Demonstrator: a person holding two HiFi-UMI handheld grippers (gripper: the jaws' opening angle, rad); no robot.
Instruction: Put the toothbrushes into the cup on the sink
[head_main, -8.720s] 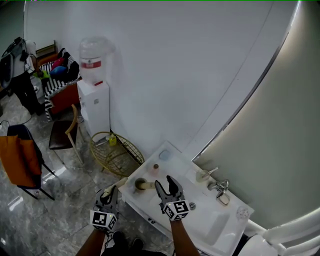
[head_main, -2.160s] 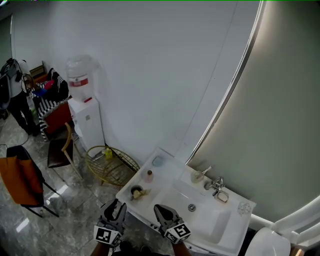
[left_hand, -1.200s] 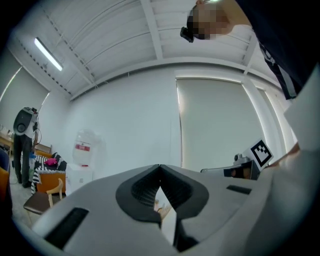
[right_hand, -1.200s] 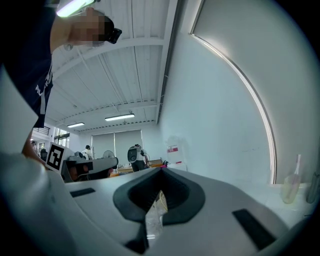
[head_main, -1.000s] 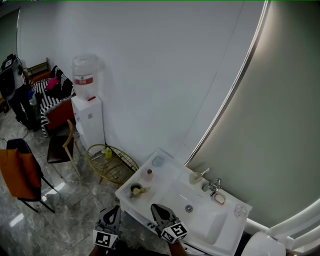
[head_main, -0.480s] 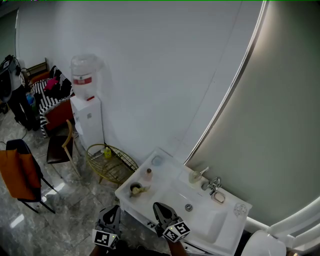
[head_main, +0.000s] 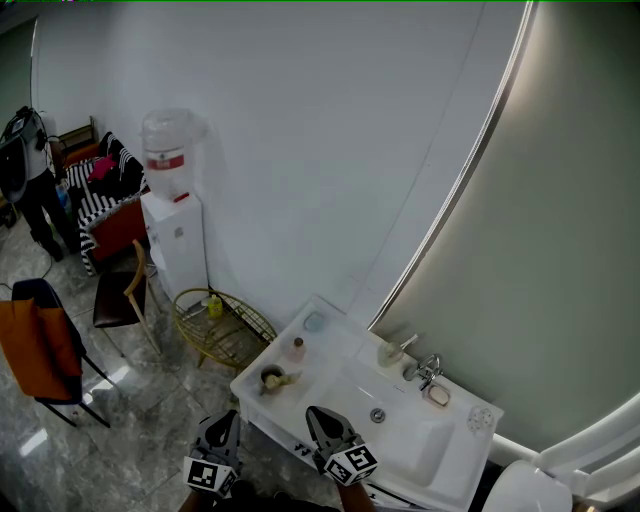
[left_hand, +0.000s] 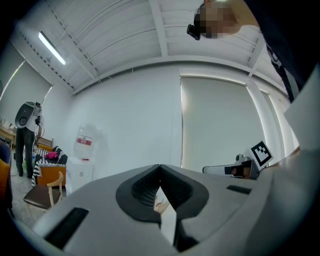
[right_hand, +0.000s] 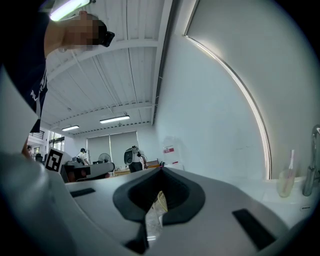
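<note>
Seeing left gripper (head_main: 226, 422) and right gripper (head_main: 314, 415) low at the front edge of the white rectangular sink counter (head_main: 335, 350), both with fingers pressed fully together and gripping nothing; same reading in both gripper views. Reading the pale yellowish slim toothbrushes (head_main: 286, 378) as sitting at the small dark round cup (head_main: 269, 379) on the left end of the counter, sticking out to its right. Too small to tell whether properly seated inside or just leaning on the rim. Placing that cup ahead of and roughly between the two grippers, near but clear of both, no contact. Also spotting a translucent tumbler (right_hand: 286, 182) with a thin stick in it beside the chrome faucet (head_main: 430, 372), well apart from the fingers. Expecting toothbrushes to be light, stiff, smooth plastic, prone to rolling or pivoting in a pinch. Best to grab mid-handle, near the balance point, never the bristles. Watch the cup: probably light, likely to tip if a handle levers on the rim.
</note>
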